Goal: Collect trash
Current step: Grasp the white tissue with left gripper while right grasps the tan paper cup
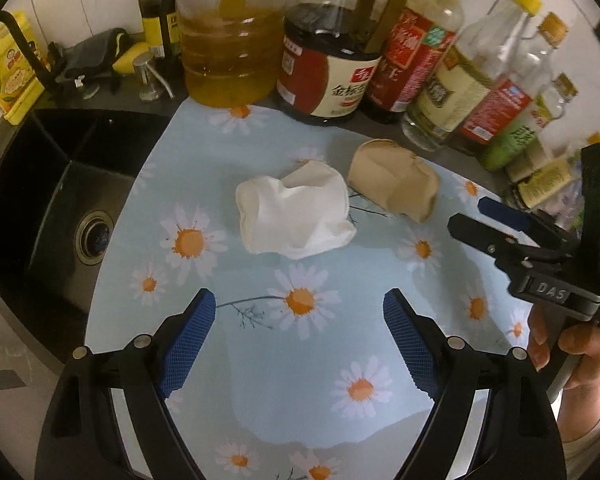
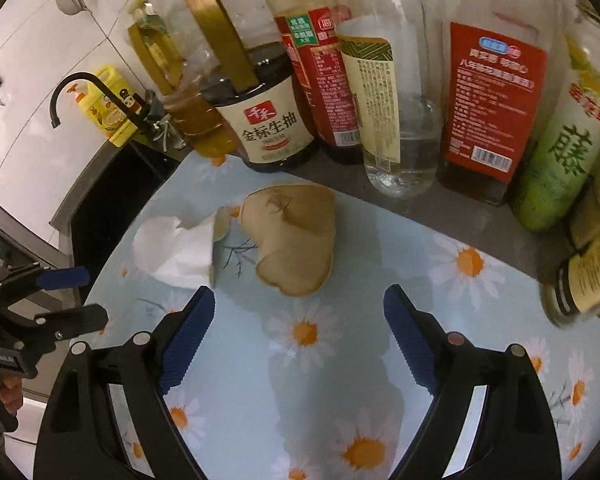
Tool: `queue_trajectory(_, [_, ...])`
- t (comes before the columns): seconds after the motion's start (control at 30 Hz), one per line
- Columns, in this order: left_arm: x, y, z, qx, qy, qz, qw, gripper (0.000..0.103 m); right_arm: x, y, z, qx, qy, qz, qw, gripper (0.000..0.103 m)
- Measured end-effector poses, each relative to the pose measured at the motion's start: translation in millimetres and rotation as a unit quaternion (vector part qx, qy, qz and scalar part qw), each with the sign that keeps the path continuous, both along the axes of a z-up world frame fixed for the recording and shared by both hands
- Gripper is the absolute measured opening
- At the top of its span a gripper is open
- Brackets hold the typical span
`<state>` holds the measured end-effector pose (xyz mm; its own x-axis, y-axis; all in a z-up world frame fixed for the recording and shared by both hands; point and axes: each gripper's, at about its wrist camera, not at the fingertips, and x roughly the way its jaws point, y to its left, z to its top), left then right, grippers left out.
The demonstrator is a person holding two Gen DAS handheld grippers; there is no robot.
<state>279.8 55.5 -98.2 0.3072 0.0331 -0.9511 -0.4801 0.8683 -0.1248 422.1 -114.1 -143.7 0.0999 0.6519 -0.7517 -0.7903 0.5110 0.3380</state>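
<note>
Tissue [image 2: 176,250] partly hidden behind brown paper [image 2: 296,240].

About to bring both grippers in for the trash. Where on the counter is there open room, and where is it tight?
Open: the daisy mat between the grippers and the white tissue, and its right side beyond the crumpled brown paper. Tight: the back edge, where the soy sauce bottle and its neighbours stand in a row behind the trash. The sink drops away left.
</note>
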Motion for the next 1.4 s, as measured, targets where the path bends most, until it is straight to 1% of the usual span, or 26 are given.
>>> queue_trajectory(0.07, [4,5,-6,-0.004,0.006,0.009,0.9999,0.084,4,7,0,-0.004,-0.01,0.002,1.0,0.086])
queue_trajectory(0.13, [7,6,-10,-0.004,0.008,0.011,0.9999,0.084,10,15,-4,-0.002,-0.011,0.006,1.0,0.086])
queue_trajectory(0.2, [8,8,-13,-0.005,0.012,0.016,0.9998,0.084,16,23,-10,-0.005,0.0,0.011,1.0,0.086])
queue_trajectory(0.33, [9,10,-19,-0.007,0.021,0.026,0.9994,0.084,23,32,-19,-0.006,0.007,0.021,1.0,0.086])
queue_trajectory(0.4, [9,9,-21,-0.011,0.025,0.027,0.9993,0.084,27,34,-22,0.002,0.021,0.026,0.999,0.083])
queue_trajectory(0.47, [10,7,-21,-0.009,0.026,0.025,0.9993,0.084,27,37,-25,0.0,0.03,0.033,0.999,0.073])
queue_trajectory(0.5, [11,6,-22,-0.008,0.027,0.026,0.9993,0.084,27,38,-26,-0.002,0.027,0.035,0.999,0.069])
queue_trajectory(0.53, [12,7,-22,-0.008,0.028,0.027,0.9992,0.084,27,39,-27,-0.003,0.026,0.036,0.999,0.068])
queue_trajectory(0.6, [13,7,-22,-0.006,0.028,0.031,0.9991,0.084,28,40,-29,-0.004,0.028,0.042,0.999,0.061])
queue_trajectory(0.63, [13,7,-22,-0.006,0.027,0.032,0.9991,0.084,27,40,-30,-0.007,0.027,0.045,0.999,0.053])
queue_trajectory(0.67, [14,7,-22,-0.005,0.027,0.032,0.9991,0.084,27,40,-30,-0.011,0.024,0.046,0.999,0.05])
queue_trajectory(0.87, [21,3,-22,-0.001,0.027,0.027,0.9993,0.084,23,28,-25,-0.006,0.015,0.05,0.999,0.05])
queue_trajectory(1.17, [38,-4,-24,0.016,0.034,0.009,0.9992,0.084,15,-23,7,0.028,0.0,0.034,0.999,0.05])
queue_trajectory(1.2, [41,-4,-24,0.019,0.035,0.008,0.9992,0.084,13,-30,10,0.031,0.0,0.031,0.999,0.05])
queue_trajectory(1.23, [43,-4,-25,0.021,0.036,0.008,0.9991,0.093,11,-36,11,0.033,0.001,0.028,0.999,0.05])
queue_trajectory(1.27, [45,-5,-25,0.023,0.035,0.008,0.9991,0.096,9,-44,12,0.034,0.001,0.026,0.999,0.05])
queue_trajectory(1.4, [58,-7,-29,0.029,0.04,0.004,0.9988,0.096,3,-59,12,0.032,0.004,0.022,0.999,0.05])
